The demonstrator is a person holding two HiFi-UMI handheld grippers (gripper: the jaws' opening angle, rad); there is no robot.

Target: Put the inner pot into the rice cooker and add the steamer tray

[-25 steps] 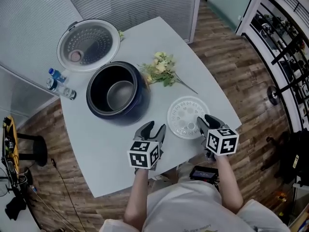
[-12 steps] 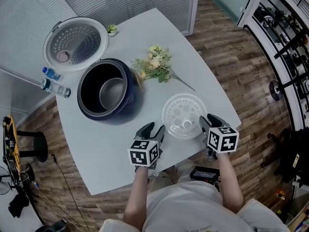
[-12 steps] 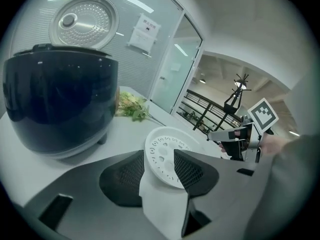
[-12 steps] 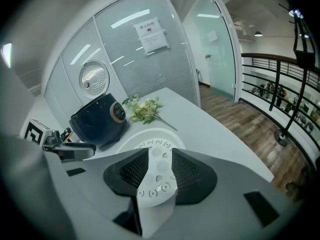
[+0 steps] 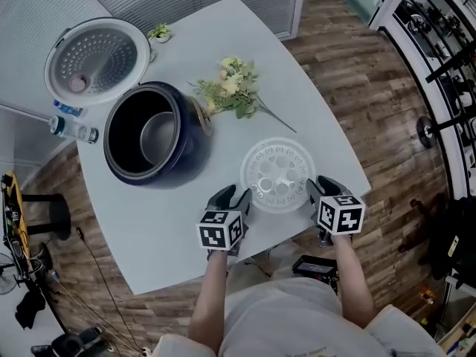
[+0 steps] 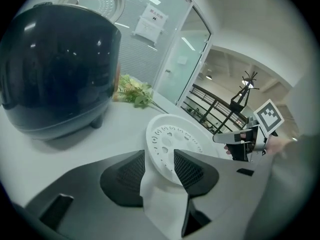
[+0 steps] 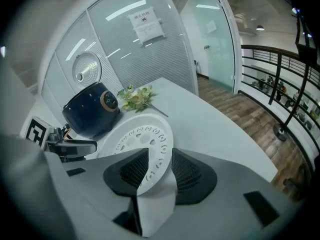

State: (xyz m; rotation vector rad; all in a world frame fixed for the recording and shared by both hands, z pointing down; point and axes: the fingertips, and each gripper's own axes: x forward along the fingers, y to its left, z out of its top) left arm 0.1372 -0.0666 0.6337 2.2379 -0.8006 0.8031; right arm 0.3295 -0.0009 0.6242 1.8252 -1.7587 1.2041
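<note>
Now our left hand-held gripper (image 5: pixel 233 197) and right hand-held gripper (image 5: pixel 321 187) straddle the round white perforated steamer tray (image 5: pixel 279 171), jaws wide; we should clamp evenly before lifting.

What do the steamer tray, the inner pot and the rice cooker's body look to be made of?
The steamer tray is probably plastic: white, matte, with moulded perforations. The inner pot is likely coated metal: dark walls, and a grey bottom with a dull sheen. The rice cooker's body is dark blue and glossy, mirroring the ceiling lights. Whether it is plastic or painted metal is unclear.
</note>
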